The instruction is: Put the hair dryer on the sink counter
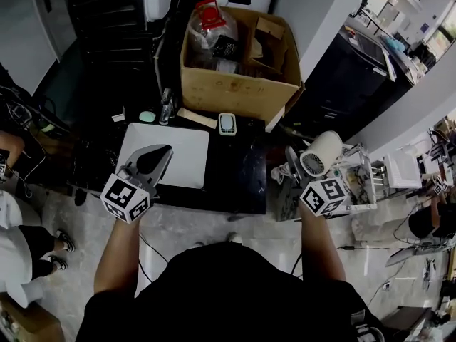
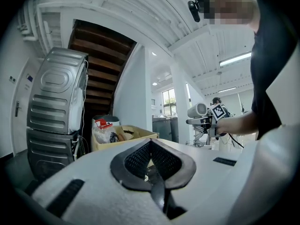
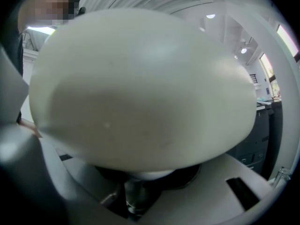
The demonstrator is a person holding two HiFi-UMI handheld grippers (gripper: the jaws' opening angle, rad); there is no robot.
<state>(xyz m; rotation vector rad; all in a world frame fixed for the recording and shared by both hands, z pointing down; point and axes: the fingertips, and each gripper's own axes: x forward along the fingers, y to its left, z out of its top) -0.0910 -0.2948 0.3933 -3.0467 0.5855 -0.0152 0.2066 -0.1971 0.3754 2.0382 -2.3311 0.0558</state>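
While the right gripper [image 1: 299, 168] is clamped on the handle of the hair dryer [image 1: 320, 154], the dryer is in the air just off the right edge of the black sink counter [image 1: 235, 180], not yet set down. The low grip likely leaves the barrel free for placing. The left gripper [image 1: 161, 155], jaws together and empty, hovers over the white basin [image 1: 189, 144], presumably out of the way. Beyond stands a cardboard box [image 1: 235, 91].
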